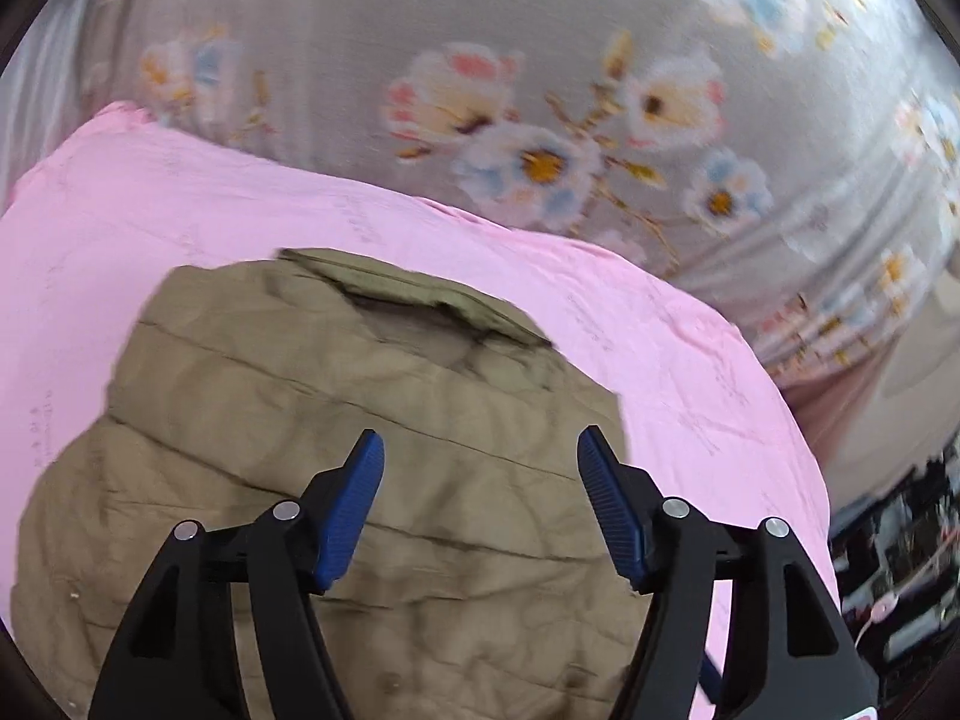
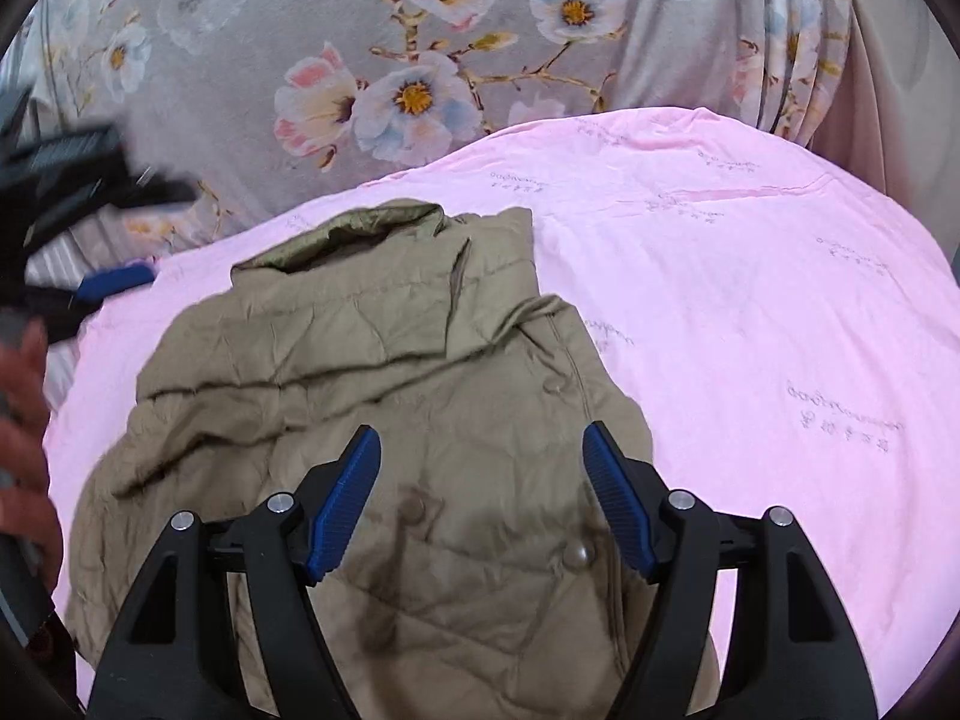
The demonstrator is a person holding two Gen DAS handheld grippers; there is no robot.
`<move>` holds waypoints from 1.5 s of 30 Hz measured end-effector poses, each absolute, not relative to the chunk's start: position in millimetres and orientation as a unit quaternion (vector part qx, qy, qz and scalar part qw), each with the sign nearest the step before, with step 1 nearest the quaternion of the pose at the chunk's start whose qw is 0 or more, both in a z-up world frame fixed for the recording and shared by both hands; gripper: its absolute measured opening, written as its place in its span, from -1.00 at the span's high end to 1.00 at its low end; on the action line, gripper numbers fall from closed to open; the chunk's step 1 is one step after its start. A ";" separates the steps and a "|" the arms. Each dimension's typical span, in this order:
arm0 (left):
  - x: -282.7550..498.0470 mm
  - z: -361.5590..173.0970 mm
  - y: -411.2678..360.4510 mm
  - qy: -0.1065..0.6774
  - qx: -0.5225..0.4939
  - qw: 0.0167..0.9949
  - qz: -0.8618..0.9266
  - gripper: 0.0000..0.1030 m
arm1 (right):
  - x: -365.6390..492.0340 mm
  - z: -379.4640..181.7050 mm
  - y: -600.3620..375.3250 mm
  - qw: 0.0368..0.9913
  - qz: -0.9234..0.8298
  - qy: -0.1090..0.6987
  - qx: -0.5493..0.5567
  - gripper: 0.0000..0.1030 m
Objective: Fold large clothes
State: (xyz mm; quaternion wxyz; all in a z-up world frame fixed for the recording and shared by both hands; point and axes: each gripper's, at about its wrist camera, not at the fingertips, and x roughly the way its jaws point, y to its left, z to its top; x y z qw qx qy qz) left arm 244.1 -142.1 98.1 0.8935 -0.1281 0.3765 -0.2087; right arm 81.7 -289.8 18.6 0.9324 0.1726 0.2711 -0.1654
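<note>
Motion blur softens much of the left wrist view, where the floral sheet [image 1: 540, 60] and the collar edge of the olive quilted jacket [image 1: 336, 432] smear, so stitching and fastenings there are hard to read. One jacket shows in all, lying on one pink blanket [image 1: 150, 204] that is spread over the floral sheet; its lower part runs out of frame behind the gripper bodies in both views, so how far it is folded cannot be told. From the right wrist view the jacket [image 2: 372, 372] lies crumpled with its collar toward the sheet [image 2: 252, 18], one front panel lapped over the other, and three round snaps can be counted on the fabric, though more may be hidden under the black linkages. The pink blanket [image 2: 750, 312] carries several faint printed marks too small to read. The left gripper [image 1: 480, 450] hovers over the jacket's back with its two blue pads spread wide and nothing between them. The right gripper [image 2: 482, 447] is likewise wide apart and grips nothing. At the left edge of the right wrist view the left gripper [image 2: 114, 282] appears blurred and cut off, with only part of the person's hand [image 2: 24, 420] visible on it.
</note>
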 end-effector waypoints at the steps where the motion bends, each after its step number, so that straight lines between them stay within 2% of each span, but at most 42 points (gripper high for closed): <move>1: 252.2 95.1 -120.3 0.382 -0.146 0.892 -0.191 -0.26 | 86.4 21.1 -292.1 0.933 -0.159 0.268 0.181 -0.32; 7: 300.7 57.1 -4.5 0.421 -0.246 0.866 -0.105 -0.26 | 133.4 28.3 -306.9 0.930 -0.149 0.268 0.204 -0.32; 15: 339.9 -13.1 71.1 0.469 -0.365 0.801 -0.069 -0.24 | 202.3 9.0 -329.6 0.905 -0.144 0.310 0.252 -0.32; 17: 344.5 -26.3 73.2 0.477 -0.397 0.780 -0.083 -0.24 | 213.8 -0.9 -331.7 0.897 -0.134 0.327 0.265 -0.05; 19: 348.6 -34.3 73.0 0.480 -0.413 0.769 -0.084 -0.24 | 219.2 1.2 -330.7 0.898 -0.132 0.334 0.255 0.68; 22: 356.5 -36.9 70.5 0.478 -0.420 0.767 -0.088 -0.20 | 207.9 33.0 -341.1 0.909 -0.097 0.288 0.284 0.94; 25: 365.3 -34.7 64.7 0.474 -0.423 0.767 -0.091 -0.15 | 192.8 77.4 -345.2 0.930 -0.087 0.232 0.272 0.96; 26: 368.1 -33.5 62.8 0.473 -0.422 0.767 -0.093 -0.07 | 189.6 90.4 -343.5 0.936 -0.084 0.221 0.261 0.96; 28: 372.5 -30.0 56.0 0.475 -0.407 0.774 -0.096 0.21 | 188.3 105.5 -335.0 0.947 -0.094 0.214 0.219 0.96; 29: 374.0 -28.3 51.2 0.481 -0.383 0.784 -0.087 0.49 | 189.3 105.9 -331.1 0.949 -0.107 0.219 0.198 0.96; 30: 373.9 -28.2 48.9 0.484 -0.361 0.794 -0.075 0.87 | 191.0 100.9 -327.6 0.949 -0.119 0.228 0.183 0.96; 31: 372.9 -28.6 48.0 0.488 -0.339 0.803 -0.058 1.00 | 191.7 93.0 -325.8 0.947 -0.128 0.238 0.174 0.96; 38: 365.7 -41.5 44.5 0.495 -0.245 0.833 -0.025 1.00 | 201.0 1.3 -324.5 0.911 -0.172 0.340 0.159 0.96; 45: 361.5 -47.2 23.3 0.489 -0.158 0.858 0.001 1.00 | 211.6 -14.2 -305.5 0.902 -0.198 0.372 0.092 0.85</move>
